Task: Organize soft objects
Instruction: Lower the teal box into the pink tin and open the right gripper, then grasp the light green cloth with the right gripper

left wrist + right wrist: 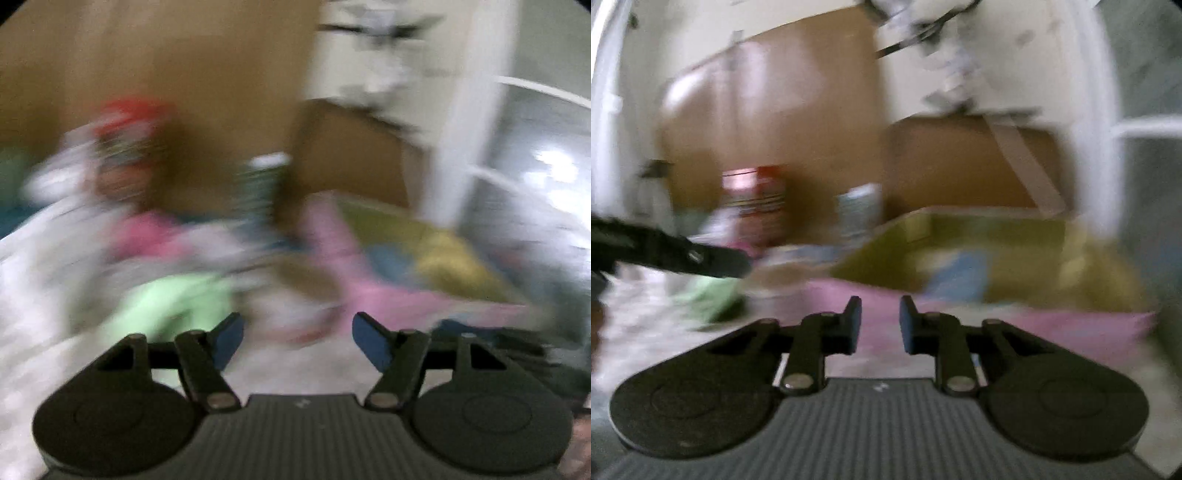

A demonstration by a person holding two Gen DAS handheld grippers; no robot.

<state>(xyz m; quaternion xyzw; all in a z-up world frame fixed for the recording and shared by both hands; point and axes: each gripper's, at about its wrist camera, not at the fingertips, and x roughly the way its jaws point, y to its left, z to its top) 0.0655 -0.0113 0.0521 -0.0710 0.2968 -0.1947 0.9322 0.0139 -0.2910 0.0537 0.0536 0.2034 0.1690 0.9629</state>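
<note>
Blurred soft cloths — pink (1052, 325), pale green (173, 299) — crumpled, shapeless.

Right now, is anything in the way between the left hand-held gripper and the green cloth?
Nothing clear shows between the left hand-held gripper and the green cloth just ahead to its left, though the picture is very blurred.

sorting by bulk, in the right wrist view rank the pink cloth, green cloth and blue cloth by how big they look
1. pink cloth, widest patch, though nearest the camera.
2. and 3. blue cloth and green cloth look about alike; blur hides their edges, so I won't rank them.
</note>
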